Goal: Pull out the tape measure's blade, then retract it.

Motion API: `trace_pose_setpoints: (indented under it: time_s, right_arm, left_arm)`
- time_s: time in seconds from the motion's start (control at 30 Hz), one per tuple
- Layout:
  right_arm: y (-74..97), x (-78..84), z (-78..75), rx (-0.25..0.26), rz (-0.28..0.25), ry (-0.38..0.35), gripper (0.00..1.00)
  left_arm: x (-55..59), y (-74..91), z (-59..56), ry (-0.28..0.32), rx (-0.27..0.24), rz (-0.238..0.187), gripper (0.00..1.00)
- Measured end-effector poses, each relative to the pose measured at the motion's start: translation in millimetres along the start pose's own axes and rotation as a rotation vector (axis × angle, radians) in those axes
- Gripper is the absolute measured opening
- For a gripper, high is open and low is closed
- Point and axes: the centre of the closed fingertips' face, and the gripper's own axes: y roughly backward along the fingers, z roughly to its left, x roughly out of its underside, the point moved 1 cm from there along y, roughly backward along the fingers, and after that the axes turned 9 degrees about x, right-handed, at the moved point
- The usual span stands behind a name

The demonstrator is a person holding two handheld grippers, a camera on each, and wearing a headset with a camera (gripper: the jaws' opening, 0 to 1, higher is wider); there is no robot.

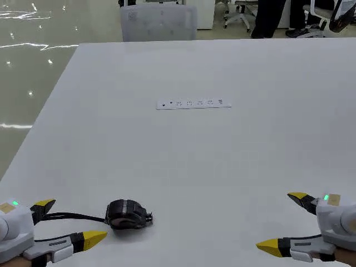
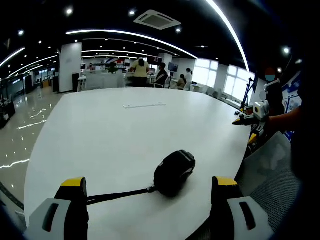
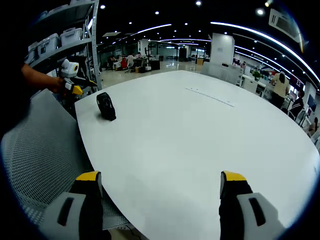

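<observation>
A black tape measure (image 1: 125, 214) lies on the white table (image 1: 194, 150) near its front edge, with a black strap trailing left from it. My left gripper (image 1: 69, 222) is open just left of it, its yellow tips on either side of the strap. In the left gripper view the tape measure (image 2: 174, 171) sits a short way ahead of the gripper (image 2: 149, 182), with the strap running back between the jaws. My right gripper (image 1: 283, 221) is open at the front right, far from the case. The right gripper view has the tape measure (image 3: 106, 106) far off to the left of the gripper (image 3: 162, 177).
A flush socket strip (image 1: 193, 103) lies in the table's middle. A grey chair back (image 1: 158, 22) stands at the far edge, with a person's legs and office chairs beyond at the back right. Shelving with boxes (image 3: 60, 35) stands off to the side.
</observation>
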Motion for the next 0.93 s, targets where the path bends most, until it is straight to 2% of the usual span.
trace_pose_setpoints:
  time_s: [0.1, 0.23, 0.33, 0.43, 0.5, 0.57, 0.63, 0.93]
  right_arm:
    - [5.2, 2.7, -4.0, 0.018, -0.008, -0.027, 1.00]
    - [4.8, 9.1, -3.4, 0.020, 0.005, -0.023, 1.00]
    - [5.2, 10.1, -2.5, 0.022, 0.011, -0.012, 1.00]
    - [4.6, 11.3, -3.1, 0.023, 0.010, -0.019, 0.99]
    - [3.4, 13.7, -1.5, 0.019, 0.015, -0.002, 0.99]
    - [3.5, 13.8, -0.8, 0.016, 0.017, 0.006, 0.99]
    - [3.9, 13.6, -0.2, 0.012, 0.017, 0.002, 0.99]
    - [3.8, 14.7, -3.1, 0.020, 0.015, -0.009, 1.00]
  left_arm:
    - [7.4, 0.2, -4.8, -0.003, 0.019, 0.030, 1.00]
    - [11.1, -0.9, -10.0, -0.024, 0.025, 0.040, 1.00]
    - [11.9, -1.1, -12.3, -0.013, 0.034, 0.038, 1.00]
    - [17.0, -2.8, -18.3, -0.004, 0.068, 0.053, 1.00]
    - [18.3, -2.5, -16.5, -0.038, 0.056, 0.063, 1.00]
    - [16.8, -1.9, -17.1, -0.026, 0.060, 0.057, 1.00]
    - [14.8, -1.2, -15.9, -0.039, 0.052, 0.049, 1.00]
    - [17.5, -0.3, -18.5, -0.041, 0.047, 0.057, 1.00]
